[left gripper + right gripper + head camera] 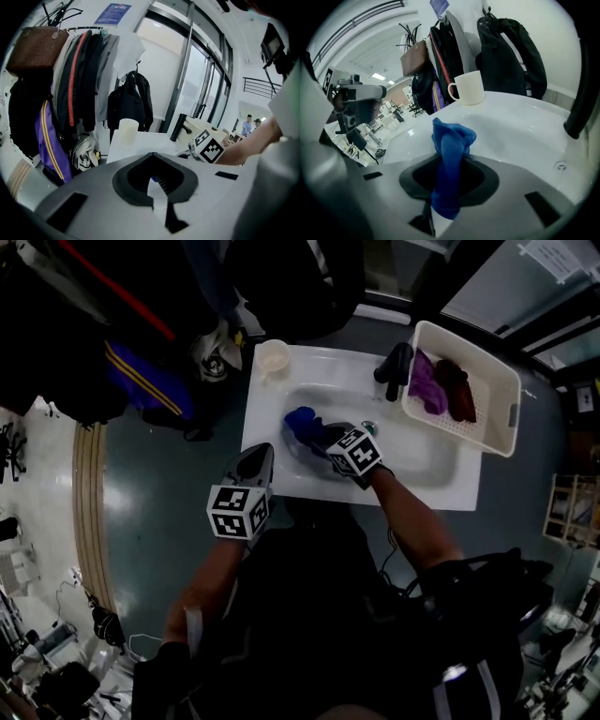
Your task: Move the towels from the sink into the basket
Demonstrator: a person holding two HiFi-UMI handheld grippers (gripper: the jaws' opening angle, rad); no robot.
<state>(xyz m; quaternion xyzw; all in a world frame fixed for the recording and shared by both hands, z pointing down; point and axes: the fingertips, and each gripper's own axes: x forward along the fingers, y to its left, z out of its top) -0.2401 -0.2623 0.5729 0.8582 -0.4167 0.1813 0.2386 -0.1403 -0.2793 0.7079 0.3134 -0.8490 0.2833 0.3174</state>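
A blue towel (302,422) hangs bunched over the left part of the white sink (441,486). My right gripper (322,435) is shut on it; in the right gripper view the blue towel (451,150) runs up between the jaws of the gripper (446,197) and stands above the basin. My left gripper (260,457) is at the sink's front left edge, jaws together, nothing in them; in its own view the gripper (158,194) faces the sink top. The cream basket (497,399) on the sink's right end holds a purple towel (427,382) and a dark red towel (459,390).
A black faucet (396,367) stands between basin and basket. A cream cup (273,359) sits on the sink's back left corner. Bags and coats (70,89) hang on the wall left of the sink. A drain fitting (368,427) shows in the basin.
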